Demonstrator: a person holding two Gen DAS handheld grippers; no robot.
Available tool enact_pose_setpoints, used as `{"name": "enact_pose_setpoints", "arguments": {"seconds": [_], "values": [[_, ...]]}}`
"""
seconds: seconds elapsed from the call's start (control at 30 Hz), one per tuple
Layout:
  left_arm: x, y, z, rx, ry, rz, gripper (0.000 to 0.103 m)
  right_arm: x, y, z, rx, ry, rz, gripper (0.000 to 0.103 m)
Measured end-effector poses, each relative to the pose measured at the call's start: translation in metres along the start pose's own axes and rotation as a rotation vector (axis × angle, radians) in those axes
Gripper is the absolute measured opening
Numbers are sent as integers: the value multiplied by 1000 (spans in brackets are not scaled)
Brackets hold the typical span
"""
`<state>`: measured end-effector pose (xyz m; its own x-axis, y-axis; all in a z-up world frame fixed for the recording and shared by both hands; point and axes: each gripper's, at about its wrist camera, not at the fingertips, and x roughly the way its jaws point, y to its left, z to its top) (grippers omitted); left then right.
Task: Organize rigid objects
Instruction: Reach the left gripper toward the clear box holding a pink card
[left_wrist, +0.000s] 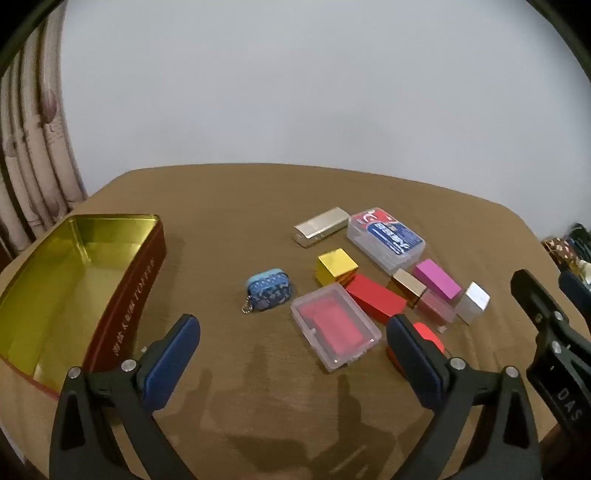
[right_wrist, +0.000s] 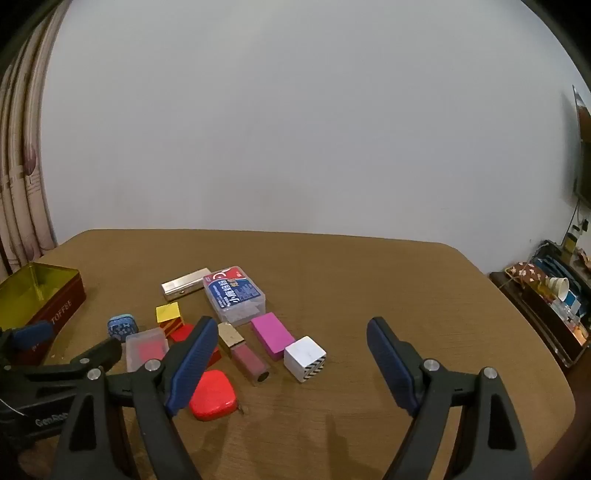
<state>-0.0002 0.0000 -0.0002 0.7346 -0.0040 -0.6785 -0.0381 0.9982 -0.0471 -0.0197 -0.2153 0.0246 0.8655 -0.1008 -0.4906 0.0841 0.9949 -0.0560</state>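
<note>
An open red tin with a gold inside (left_wrist: 74, 280) stands at the table's left; it also shows in the right wrist view (right_wrist: 44, 295). Several small objects lie in a cluster: a blue pouch (left_wrist: 269, 290), a clear case with a red insert (left_wrist: 335, 328), a gold cube (left_wrist: 336, 266), a red block (left_wrist: 375, 297), a pink block (right_wrist: 272, 334), a white cube (right_wrist: 304, 357), a lip gloss tube (right_wrist: 243, 352), a red tape measure (right_wrist: 212, 395), a silver bar (right_wrist: 186, 287), a card box (right_wrist: 234, 297). My left gripper (left_wrist: 291, 332) is open and empty, above the table near the clear case. My right gripper (right_wrist: 291, 339) is open and empty, near the white cube.
The brown table (right_wrist: 406, 314) ends in a rounded edge at the right. A dark shelf with clutter (right_wrist: 554, 295) stands beyond it. Curtains (left_wrist: 33, 147) hang at the left behind the tin.
</note>
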Motion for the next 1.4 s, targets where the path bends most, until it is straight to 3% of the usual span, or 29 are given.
{"name": "enact_pose_setpoints", "arguments": {"seconds": [0.03, 0.2, 0.5, 0.93, 1.07, 1.27, 1.4], "values": [[-1, 0, -1, 6, -5, 8, 100, 1, 0, 0, -3, 35, -2, 85], [4, 14, 1, -9, 30, -23, 100, 2, 2, -2, 5, 21, -4, 85], [-7, 8, -12, 46, 50, 64, 100, 2, -24, -9, 18, 16, 12, 85], [5, 29, -6, -42, 247, 21, 100, 4, -65, -26, 45, 64, 4, 85], [18, 19, 3, -95, 297, -21, 100, 5, -72, -28, 47, 73, 4, 85], [45, -8, 18, -64, 347, -14, 99, 12, -78, -29, 51, 86, 3, 85], [73, -8, 24, -144, 458, -24, 87, 18, -84, -31, 70, 102, 11, 85]]}}
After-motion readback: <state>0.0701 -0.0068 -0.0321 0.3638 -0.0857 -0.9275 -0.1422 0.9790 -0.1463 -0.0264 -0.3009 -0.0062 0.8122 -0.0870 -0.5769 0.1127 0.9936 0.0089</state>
